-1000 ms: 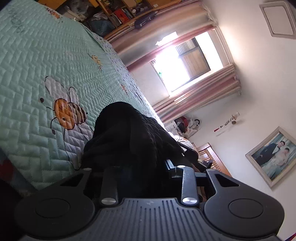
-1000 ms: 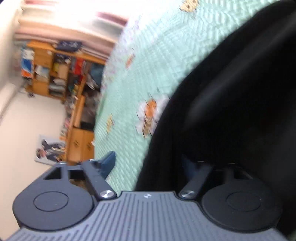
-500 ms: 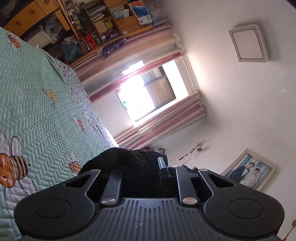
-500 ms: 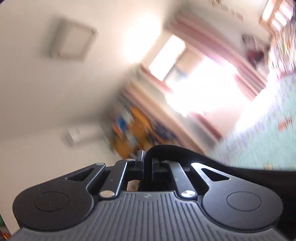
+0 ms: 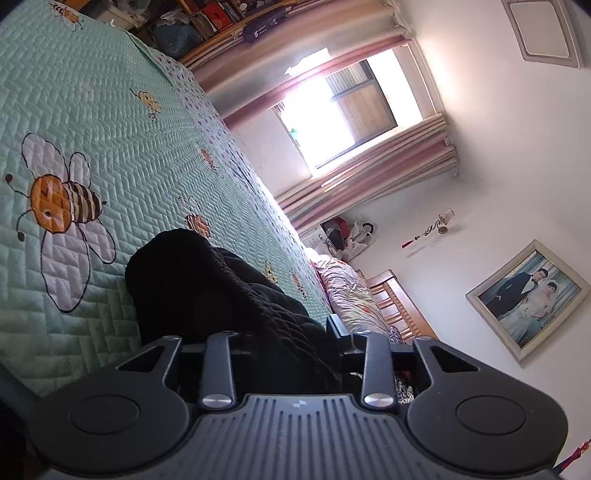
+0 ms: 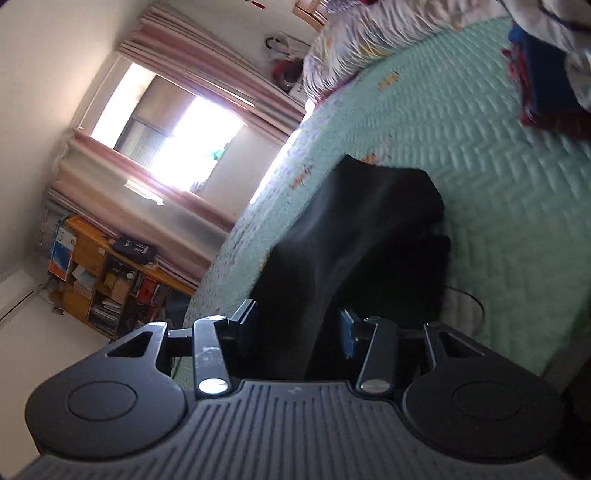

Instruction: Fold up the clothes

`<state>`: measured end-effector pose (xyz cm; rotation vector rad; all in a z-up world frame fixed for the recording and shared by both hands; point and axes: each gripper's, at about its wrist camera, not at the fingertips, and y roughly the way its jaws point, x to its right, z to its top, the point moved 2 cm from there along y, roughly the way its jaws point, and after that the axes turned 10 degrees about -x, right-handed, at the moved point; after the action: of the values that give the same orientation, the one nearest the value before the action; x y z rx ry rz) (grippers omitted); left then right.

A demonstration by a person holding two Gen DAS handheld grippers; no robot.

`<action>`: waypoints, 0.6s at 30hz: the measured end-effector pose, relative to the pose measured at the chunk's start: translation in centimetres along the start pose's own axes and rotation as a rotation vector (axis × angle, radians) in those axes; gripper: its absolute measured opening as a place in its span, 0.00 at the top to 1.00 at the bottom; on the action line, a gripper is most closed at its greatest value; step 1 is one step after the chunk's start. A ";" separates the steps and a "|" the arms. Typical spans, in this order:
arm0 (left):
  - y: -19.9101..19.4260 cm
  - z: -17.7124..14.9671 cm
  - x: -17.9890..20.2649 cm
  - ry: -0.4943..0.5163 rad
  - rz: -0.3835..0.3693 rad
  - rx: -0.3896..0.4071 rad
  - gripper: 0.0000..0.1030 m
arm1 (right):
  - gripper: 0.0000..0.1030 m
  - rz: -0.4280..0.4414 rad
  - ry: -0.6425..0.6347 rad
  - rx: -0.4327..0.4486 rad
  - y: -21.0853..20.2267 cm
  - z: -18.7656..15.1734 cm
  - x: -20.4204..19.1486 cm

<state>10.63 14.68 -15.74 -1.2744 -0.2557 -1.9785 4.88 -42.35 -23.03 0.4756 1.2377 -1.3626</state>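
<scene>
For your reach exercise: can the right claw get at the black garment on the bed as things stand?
Probably yes. The black garment already lies between the opening jaws of the right claw, on the green quilt, with nothing in between.

One black garment [image 5: 207, 280], one quilt [image 5: 110, 122], one framed photo [image 5: 528, 299], one window [image 5: 351, 110].

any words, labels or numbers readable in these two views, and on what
None can be read.
Books and boxes on the wooden shelf: print too small and blurred.
Dark case on the shelf top: pale marks, unreadable.
Framed photo: no text.
Bee quilt and black garment: no writing.
</scene>
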 end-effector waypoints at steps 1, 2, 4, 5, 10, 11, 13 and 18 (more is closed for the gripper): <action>-0.3 0.0 0.0 0.002 0.002 0.003 0.62 | 0.52 0.009 0.022 -0.022 -0.1 -0.8 0.5; -0.6 -0.1 0.1 0.003 0.005 0.005 0.62 | 0.52 0.007 0.030 -0.034 -0.4 -1.2 0.6; -1.0 -0.2 0.3 0.007 0.012 0.008 0.62 | 0.51 -0.001 0.042 -0.055 -0.9 -2.0 0.7; -1.0 -0.4 0.4 0.007 0.016 0.007 0.60 | 0.51 0.006 0.052 -0.073 -0.9 -2.4 0.8; -1.0 -1.2 -0.3 0.009 0.054 -0.019 0.53 | 0.48 0.088 0.086 -0.273 -0.2 -5.9 0.6; -1.0 -1.5 -0.6 0.006 0.062 -0.029 0.51 | 0.47 0.110 0.088 -0.318 0.3 -7.2 0.3; -1.0 -2.2 -1.2 -0.006 0.075 -0.051 0.43 | 0.47 0.149 0.097 -0.403 1.5 -9.6 -0.2; -0.7 -3.8 -2.1 -0.022 0.091 -0.086 0.33 | 0.42 0.190 0.156 -0.497 4.1 -11.9 -2.0</action>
<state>7.94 14.15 -19.24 -1.3386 -0.1227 -1.9172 4.55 -30.24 -27.14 0.3395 1.5573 -0.8286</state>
